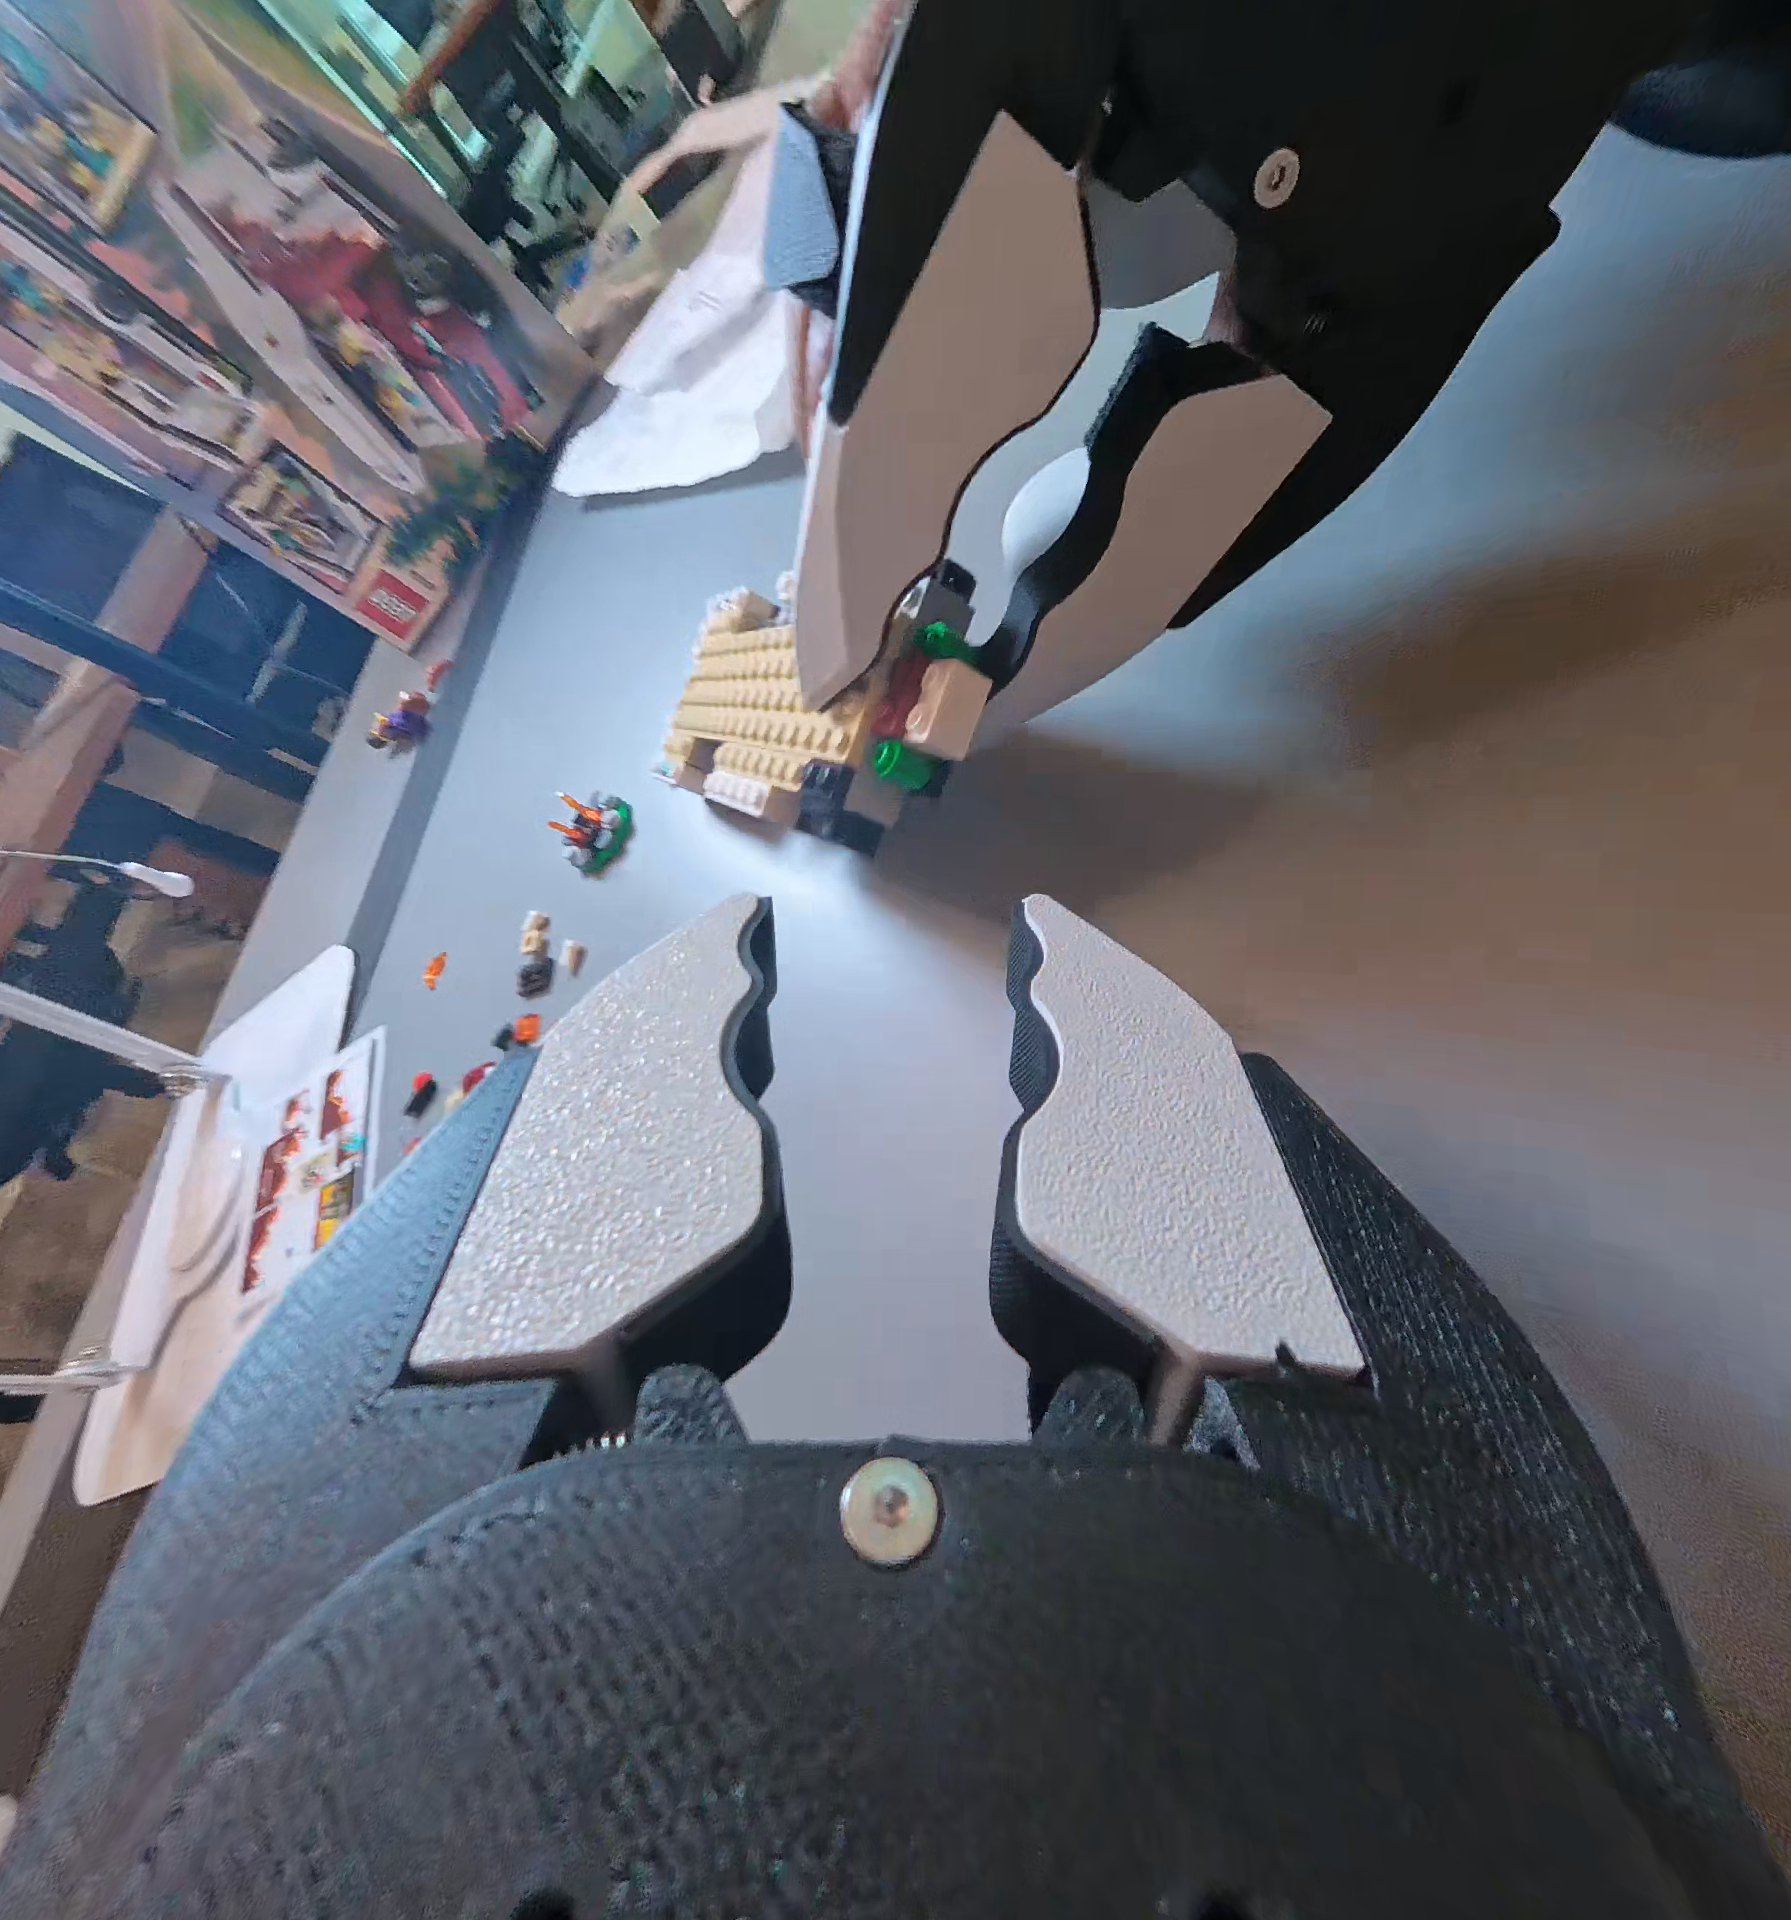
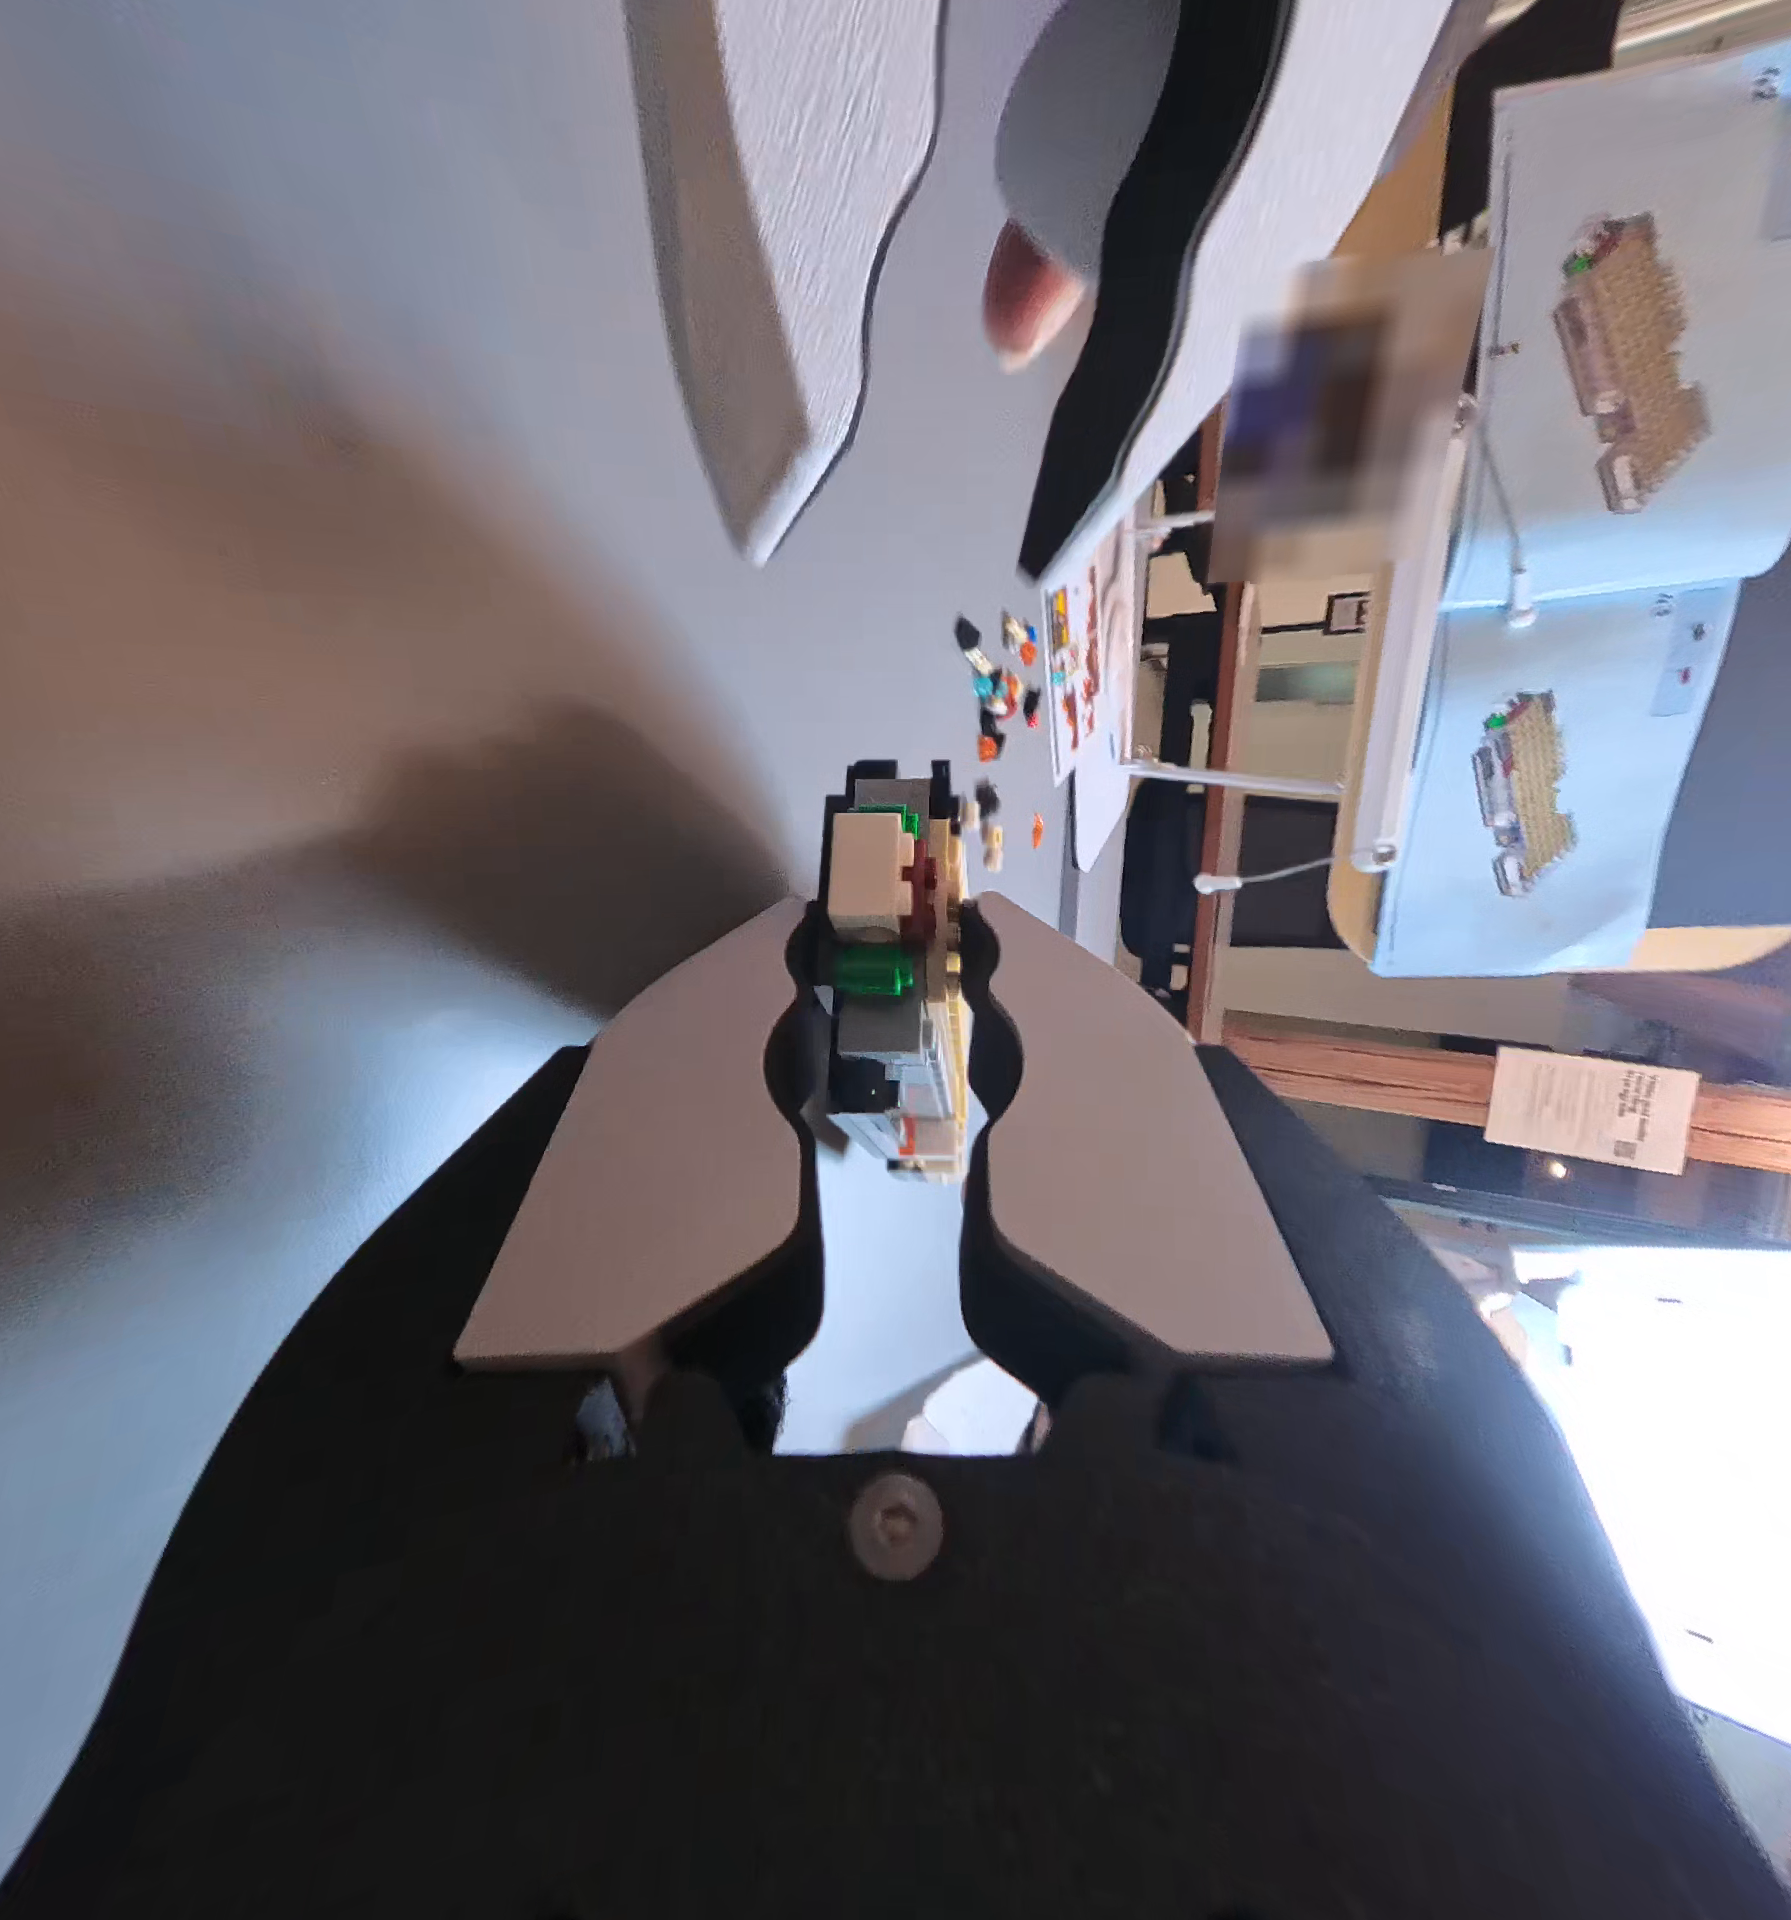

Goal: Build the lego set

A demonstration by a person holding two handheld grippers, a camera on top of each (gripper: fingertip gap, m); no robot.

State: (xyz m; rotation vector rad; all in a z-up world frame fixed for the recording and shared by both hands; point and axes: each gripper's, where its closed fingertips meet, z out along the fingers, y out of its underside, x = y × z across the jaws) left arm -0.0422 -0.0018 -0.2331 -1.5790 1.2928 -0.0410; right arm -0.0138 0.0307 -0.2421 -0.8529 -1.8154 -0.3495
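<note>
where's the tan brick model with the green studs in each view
Left wrist view: the tan brick model sits upper centre, clamped at its green-stud end by the right gripper, beyond the open, empty left gripper.
Right wrist view: the model is at centre, seen edge-on between the right gripper's fingers.
Shared landmark: the loose small bricks scattered on the grey table.

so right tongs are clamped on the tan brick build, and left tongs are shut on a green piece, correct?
Not quite. The left tongs are open with nothing between them, as the left wrist view shows. The right tongs are indeed clamped on the tan brick build.
</note>
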